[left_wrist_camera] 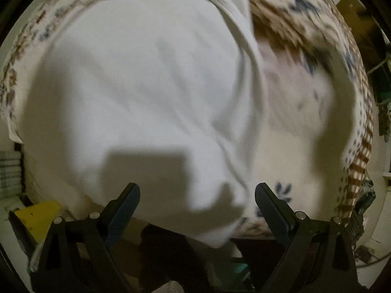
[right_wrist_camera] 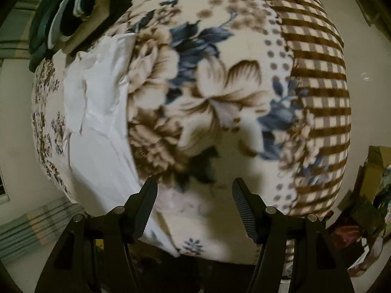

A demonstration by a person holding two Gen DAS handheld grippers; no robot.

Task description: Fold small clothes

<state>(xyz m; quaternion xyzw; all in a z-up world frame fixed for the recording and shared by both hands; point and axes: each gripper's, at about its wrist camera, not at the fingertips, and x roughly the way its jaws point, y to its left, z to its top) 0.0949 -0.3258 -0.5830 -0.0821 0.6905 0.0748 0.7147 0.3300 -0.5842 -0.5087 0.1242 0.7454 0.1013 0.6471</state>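
Clearly the white garment (left_wrist_camera: 136, 92) is a light, thin, limp piece of cloth: it lies spread over the flowered blanket (right_wrist_camera: 207, 92) with soft creases and a loose fold running down its right side, and one corner droops over the near edge of the bed. It should weigh next to nothing and will sag wherever it is not supported, so a pinch at a hem or a corner looks like the best hold, with a second pinch at the matching corner to keep the edge straight while it is carried over. The cloth is probably not slippery, yet a thin single layer can slide out of a shallow pinch.

In the left wrist view the left claw (left_wrist_camera: 197, 193) hangs over the near end of the garment, its jaws standing wide apart with nothing between them and nothing touching the cloth.

In the right wrist view the right claw (right_wrist_camera: 195, 190) hangs over bare blanket, with the garment off to its left. Its jaws are parted to a middling width and they hold nothing.
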